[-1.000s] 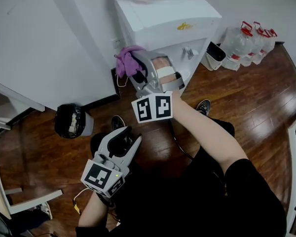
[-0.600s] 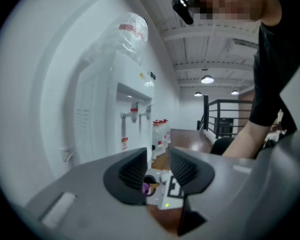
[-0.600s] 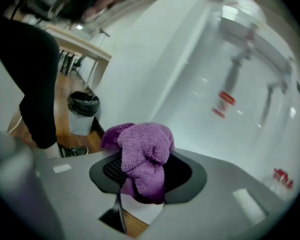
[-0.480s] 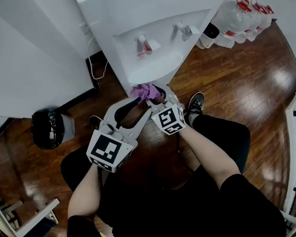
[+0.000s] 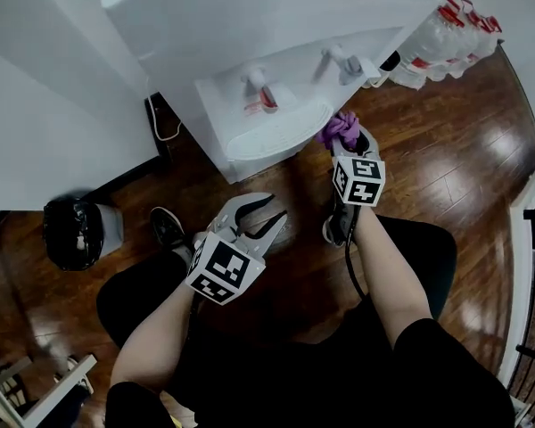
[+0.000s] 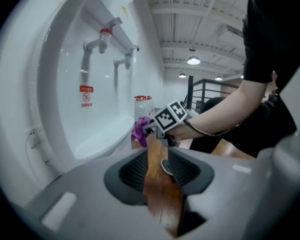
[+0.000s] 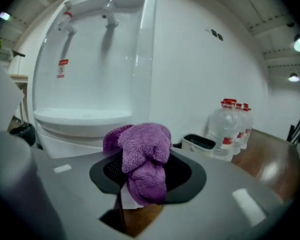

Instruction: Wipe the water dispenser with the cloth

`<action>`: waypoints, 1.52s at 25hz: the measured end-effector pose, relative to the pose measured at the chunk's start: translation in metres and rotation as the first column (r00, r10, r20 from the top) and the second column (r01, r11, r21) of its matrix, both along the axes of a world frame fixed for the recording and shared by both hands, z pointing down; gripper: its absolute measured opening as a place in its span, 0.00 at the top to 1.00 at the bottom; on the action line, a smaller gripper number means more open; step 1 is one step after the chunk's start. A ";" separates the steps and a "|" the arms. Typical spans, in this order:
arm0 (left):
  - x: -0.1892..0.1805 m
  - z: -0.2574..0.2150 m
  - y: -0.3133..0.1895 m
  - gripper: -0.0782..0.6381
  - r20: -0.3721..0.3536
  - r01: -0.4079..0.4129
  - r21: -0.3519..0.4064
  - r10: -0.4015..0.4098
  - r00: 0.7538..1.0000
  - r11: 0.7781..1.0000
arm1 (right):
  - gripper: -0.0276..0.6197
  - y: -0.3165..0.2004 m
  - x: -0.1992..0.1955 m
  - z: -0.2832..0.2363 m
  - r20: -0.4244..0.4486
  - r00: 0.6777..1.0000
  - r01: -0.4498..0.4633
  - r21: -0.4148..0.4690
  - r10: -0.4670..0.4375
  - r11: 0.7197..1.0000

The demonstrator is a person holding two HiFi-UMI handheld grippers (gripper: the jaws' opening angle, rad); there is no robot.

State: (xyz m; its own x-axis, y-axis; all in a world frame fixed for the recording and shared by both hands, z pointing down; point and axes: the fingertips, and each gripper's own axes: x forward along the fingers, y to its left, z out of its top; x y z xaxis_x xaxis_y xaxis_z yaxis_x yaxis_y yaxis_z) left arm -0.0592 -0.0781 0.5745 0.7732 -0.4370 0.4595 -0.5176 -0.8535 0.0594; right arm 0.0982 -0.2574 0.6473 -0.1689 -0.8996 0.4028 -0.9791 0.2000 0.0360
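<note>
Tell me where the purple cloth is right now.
In the head view the purple cloth sits right of centre, clamped in the right tool beside the right end of the drip tray of the water dispenser.

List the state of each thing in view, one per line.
Cloth: bunched, held beside the dispenser.
Right gripper: shut on cloth, jaws have just been closing a little.
Left gripper: slightly open, nothing between its jaws, which have just been closing.
Dispenser: upright.
Taps: no water seen running.
Bottles: upright, capped.
Bin: upright, lined with a black bag.
</note>
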 end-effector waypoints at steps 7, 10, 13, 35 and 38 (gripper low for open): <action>-0.118 -0.004 -0.028 0.68 0.131 0.386 0.052 -0.390 0.912 0.921 | 0.69 0.088 -0.217 0.055 0.093 0.918 0.396 -0.144 -0.386 0.907; -0.138 -0.024 -0.039 0.68 -0.041 0.520 -0.064 -0.523 0.852 0.852 | 0.69 0.125 -0.306 0.051 0.137 0.814 0.579 -0.113 -0.564 0.808; -0.135 -0.033 -0.048 0.69 -0.133 0.543 -0.113 -0.555 0.821 0.832 | 0.69 0.121 -0.304 0.056 0.131 0.825 0.564 -0.120 -0.550 0.817; -0.075 -0.018 -0.033 0.70 -0.068 0.372 -0.012 -0.372 0.926 0.928 | 0.70 0.087 -0.219 0.115 0.164 0.919 0.391 -0.260 -0.359 0.883; -0.078 -0.033 -0.031 0.70 -0.094 0.400 -0.053 -0.403 0.910 0.915 | 0.70 0.121 -0.299 0.097 0.196 0.806 0.590 -0.206 -0.558 0.780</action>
